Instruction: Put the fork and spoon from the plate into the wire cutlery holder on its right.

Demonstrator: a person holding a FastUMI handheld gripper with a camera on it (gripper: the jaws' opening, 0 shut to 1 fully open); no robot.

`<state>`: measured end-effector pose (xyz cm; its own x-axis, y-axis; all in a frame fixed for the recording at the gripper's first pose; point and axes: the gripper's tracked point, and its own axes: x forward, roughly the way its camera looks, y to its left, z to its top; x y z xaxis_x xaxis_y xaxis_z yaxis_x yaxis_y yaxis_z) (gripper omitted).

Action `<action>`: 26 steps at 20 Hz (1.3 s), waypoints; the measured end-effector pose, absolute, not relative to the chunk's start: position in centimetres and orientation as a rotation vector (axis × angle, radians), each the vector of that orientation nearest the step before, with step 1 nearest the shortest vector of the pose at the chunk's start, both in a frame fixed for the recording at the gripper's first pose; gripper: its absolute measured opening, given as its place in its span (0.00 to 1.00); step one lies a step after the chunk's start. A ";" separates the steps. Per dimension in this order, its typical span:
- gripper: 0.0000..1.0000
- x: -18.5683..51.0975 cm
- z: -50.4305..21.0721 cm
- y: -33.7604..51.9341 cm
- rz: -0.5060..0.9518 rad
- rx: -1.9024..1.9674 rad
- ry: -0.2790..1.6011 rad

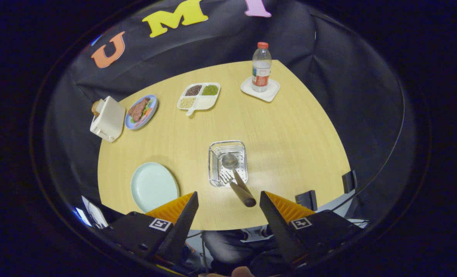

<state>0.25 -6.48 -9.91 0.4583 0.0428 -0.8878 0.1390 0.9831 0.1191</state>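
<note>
Pale wood-grain surface [282, 127] with a curved edge stands against dark cloth walls. On it the silver wire cutlery holder [228, 163] already carries both pieces: the metal spoon [230, 160] lies bowl-down inside, and the metal fork [226, 177] rests beside it with its tines in the basket, their dark wooden handles [243, 193] leaning out over the near rim toward the tongs. The tongs [228, 204] hover released, spread wide with nothing between them; the handle ends sit just ahead of the gap, nearer the right finger, and do not touch either finger. Left of the holder, just beyond the left finger, lies the round mint-green plate [153, 186], bare. Farther off are a white divided tray [199, 97] of brown, green and yellowish grains, a blue plate [141, 112] with meat and vegetables, and a white toaster [108, 118] with bread in it. A clear plastic bottle [261, 67] with an orange cap and a red-and-white label, its writing too small to read, stands on a white square coaster [260, 89]. Each finger mount bears a small square black-and-white marker [160, 224].
</note>
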 end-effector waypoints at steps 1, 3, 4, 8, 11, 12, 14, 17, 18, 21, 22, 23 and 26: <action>0.96 0.3 -9.6 -6.5 -0.060 0.189 1.085; 0.97 0.0 -9.0 -6.4 -0.060 0.197 1.066; 0.97 0.0 -8.7 -6.6 -0.063 0.199 1.052; 0.97 0.1 -6.6 -6.7 -0.053 0.204 0.955; 0.97 0.2 -4.0 -6.7 -0.042 0.174 0.823; 0.97 0.1 -3.4 -6.8 -0.038 0.165 0.776; 0.97 -0.5 -1.4 -7.1 -0.036 0.176 0.681; 0.97 -1.6 1.6 -7.7 -0.019 0.235 0.508; 0.97 -1.9 2.8 -8.3 -0.020 0.235 0.436; 0.96 -3.8 6.0 -9.6 -0.033 0.127 0.196; 0.96 -4.8 7.1 -9.5 -0.030 0.081 0.113; 0.96 -5.9 8.3 -9.5 -0.030 0.048 0.037; 0.96 -8.6 8.8 -8.4 -0.008 0.039 -0.062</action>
